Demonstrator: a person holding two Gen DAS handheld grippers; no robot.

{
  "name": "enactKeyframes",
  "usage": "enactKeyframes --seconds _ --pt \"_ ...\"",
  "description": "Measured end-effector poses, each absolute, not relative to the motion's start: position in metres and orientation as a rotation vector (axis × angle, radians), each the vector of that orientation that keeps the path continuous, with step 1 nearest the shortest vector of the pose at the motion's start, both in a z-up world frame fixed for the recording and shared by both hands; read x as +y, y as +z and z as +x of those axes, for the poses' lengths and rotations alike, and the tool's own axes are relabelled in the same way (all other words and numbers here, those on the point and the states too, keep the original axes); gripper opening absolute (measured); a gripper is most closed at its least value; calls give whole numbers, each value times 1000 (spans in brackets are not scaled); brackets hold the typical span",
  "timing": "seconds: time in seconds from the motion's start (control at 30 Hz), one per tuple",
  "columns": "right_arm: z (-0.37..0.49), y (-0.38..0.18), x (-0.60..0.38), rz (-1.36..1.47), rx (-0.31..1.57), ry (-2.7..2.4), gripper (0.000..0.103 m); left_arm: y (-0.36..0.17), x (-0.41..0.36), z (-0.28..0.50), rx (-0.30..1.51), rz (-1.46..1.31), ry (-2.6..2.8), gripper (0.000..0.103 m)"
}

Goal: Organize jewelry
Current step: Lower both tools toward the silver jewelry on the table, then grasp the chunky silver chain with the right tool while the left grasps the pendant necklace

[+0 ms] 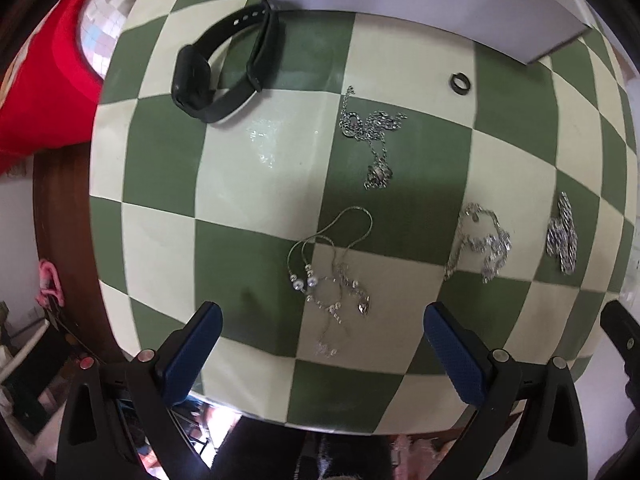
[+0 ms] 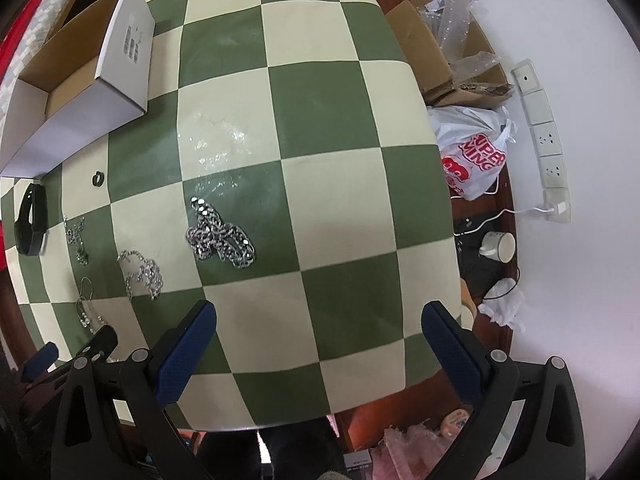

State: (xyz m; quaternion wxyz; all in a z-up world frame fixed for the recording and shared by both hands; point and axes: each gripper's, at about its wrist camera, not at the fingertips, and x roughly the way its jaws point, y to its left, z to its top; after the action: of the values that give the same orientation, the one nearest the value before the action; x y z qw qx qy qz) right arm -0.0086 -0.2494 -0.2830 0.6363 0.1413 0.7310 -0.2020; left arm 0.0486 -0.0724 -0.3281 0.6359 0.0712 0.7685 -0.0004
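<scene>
Jewelry lies spread on a green-and-cream checkered table (image 1: 248, 184). In the left wrist view, a thin necklace with pearl beads (image 1: 332, 276) lies just ahead of my open, empty left gripper (image 1: 322, 312). Beyond it lie a tangled silver chain (image 1: 374, 136), a silver bracelet (image 1: 482, 242), a heavy link chain (image 1: 562, 236), a dark ring (image 1: 460, 81) and a black watch (image 1: 224, 68). My right gripper (image 2: 320, 312) is open and empty above the table; the heavy chain (image 2: 220, 238) and the bracelet (image 2: 142, 274) lie ahead to its left. An open white box (image 2: 76, 80) stands at the back.
A red cloth (image 1: 44, 80) lies left of the table. To the right of the table are cardboard boxes (image 2: 440, 40), a white plastic bag (image 2: 472, 152), a power strip (image 2: 544, 136) and a mug (image 2: 500, 246). The left gripper's tip (image 2: 100, 344) shows in the right wrist view.
</scene>
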Motion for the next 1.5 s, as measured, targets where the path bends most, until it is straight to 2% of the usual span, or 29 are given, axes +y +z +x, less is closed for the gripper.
enactKeyframes --seconds 0.17,0.33,0.43,0.5,0.53,0.63,0.67,0.7,0.9,1.0,1.1,1.13,1.17,1.5 --pt "-3 -291 -252 368 1642 -377 103 -340 -57 56 1783 68 27 102" --pt "8 -302 -242 337 1615 -283 103 -344 -38 59 1777 12 47 89" --pt "16 -312 -235 310 1616 -235 102 -344 -30 57 1766 -5 37 85" --pt "20 -319 -232 297 1622 -215 101 -340 -29 55 1753 -17 10 69" --pt "21 -321 -231 295 1626 -207 100 -335 -29 52 1749 -18 2 65" --pt "24 -331 -227 289 1645 -186 92 -325 -40 51 1717 22 -32 31" --pt "25 -335 -224 283 1655 -181 89 -323 -41 50 1707 36 -43 9" --pt "26 -338 -223 280 1661 -178 88 -322 -42 48 1705 51 -57 3" --pt "24 -337 -200 206 1618 -188 87 -316 -27 38 1680 112 -43 3" --pt "19 -331 -188 209 1605 -190 79 -309 -11 23 1673 113 -23 3" --pt "16 -322 -176 213 1586 -201 47 -305 10 17 1683 98 -15 3" --pt "15 -321 -172 222 1590 -215 26 -307 17 18 1688 92 -19 3" --pt "12 -322 -170 259 1611 -239 17 -306 24 17 1694 91 -25 3" --pt "-35 -324 -183 793 1630 -397 10 -279 92 47 1721 5 -109 3"
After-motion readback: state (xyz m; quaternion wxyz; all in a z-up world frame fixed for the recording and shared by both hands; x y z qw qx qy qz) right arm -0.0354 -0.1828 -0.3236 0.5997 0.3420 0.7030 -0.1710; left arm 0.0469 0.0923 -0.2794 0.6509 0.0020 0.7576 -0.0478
